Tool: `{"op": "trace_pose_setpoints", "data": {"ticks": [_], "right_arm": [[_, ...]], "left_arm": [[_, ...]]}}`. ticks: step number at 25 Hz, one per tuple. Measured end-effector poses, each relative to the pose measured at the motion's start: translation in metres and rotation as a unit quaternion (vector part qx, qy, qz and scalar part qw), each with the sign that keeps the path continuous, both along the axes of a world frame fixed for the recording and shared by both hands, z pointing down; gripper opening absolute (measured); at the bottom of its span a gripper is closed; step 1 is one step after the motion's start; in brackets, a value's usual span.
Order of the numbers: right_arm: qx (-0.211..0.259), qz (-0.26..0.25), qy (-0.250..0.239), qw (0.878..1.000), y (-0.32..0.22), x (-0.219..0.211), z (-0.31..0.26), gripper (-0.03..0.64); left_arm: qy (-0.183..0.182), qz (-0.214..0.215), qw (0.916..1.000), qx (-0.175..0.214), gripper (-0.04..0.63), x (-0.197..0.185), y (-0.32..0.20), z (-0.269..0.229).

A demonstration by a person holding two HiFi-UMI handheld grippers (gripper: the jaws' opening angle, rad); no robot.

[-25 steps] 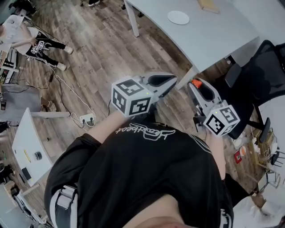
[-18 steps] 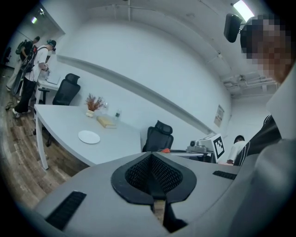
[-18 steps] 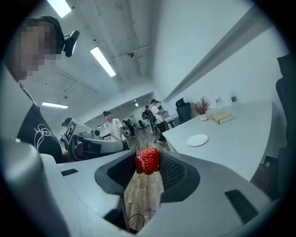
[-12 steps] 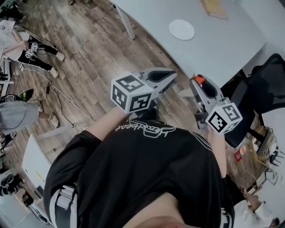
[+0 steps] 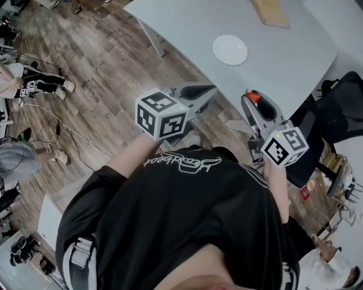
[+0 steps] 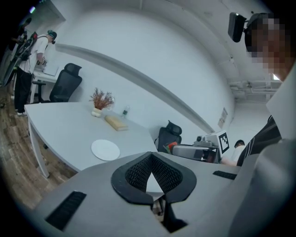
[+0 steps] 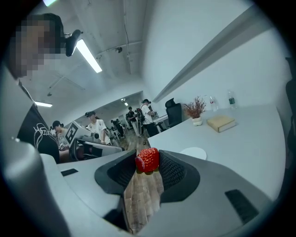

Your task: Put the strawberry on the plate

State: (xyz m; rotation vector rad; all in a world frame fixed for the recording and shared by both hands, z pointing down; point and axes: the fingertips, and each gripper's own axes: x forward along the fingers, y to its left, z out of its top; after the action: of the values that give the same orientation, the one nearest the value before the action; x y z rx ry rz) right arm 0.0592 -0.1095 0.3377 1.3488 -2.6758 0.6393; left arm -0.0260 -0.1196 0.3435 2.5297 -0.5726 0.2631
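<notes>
Now right tongs (image 7: 147, 161) clenched on strawberry (image 7: 148, 158), near desk's (image 5: 295, 62) near edge; left tongs (image 6: 151, 155) pressed shut alongside; plate (image 5: 229, 49) mid-desk, well apart.

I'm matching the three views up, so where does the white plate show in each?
Head view: plate upper right of centre, on the grey table.
Left gripper view: plate lower left of centre.
Right gripper view: plate just right of centre, lower edge behind the jaws.
Shared landmark: tan book beyond the plate.
</notes>
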Motion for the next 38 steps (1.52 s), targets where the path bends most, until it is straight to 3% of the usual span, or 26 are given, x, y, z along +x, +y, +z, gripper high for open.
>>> {"op": "trace_pose_setpoints", "data": {"ticks": [12, 17, 30, 38], "right_arm": [[0.021, -0.015, -0.001, 1.0, -0.044, 0.003, -0.008, 0.144], [0.029, -0.026, 0.024, 0.999, -0.078, 0.011, -0.004, 0.144], [0.016, -0.043, 0.027, 0.999, -0.17, 0.04, 0.014, 0.144], [0.021, -0.064, 0.05, 0.997, -0.196, 0.036, 0.023, 0.144]], "left_arm": [[0.004, -0.005, 1.0, -0.001, 0.006, 0.008, -0.034, -0.001], [-0.002, -0.016, 0.9998, -0.007, 0.006, 0.015, -0.068, 0.004], [-0.008, -0.031, 0.999, -0.033, 0.008, 0.044, -0.151, 0.02], [-0.006, -0.041, 0.9981, -0.046, 0.006, 0.041, -0.165, 0.034]]}}
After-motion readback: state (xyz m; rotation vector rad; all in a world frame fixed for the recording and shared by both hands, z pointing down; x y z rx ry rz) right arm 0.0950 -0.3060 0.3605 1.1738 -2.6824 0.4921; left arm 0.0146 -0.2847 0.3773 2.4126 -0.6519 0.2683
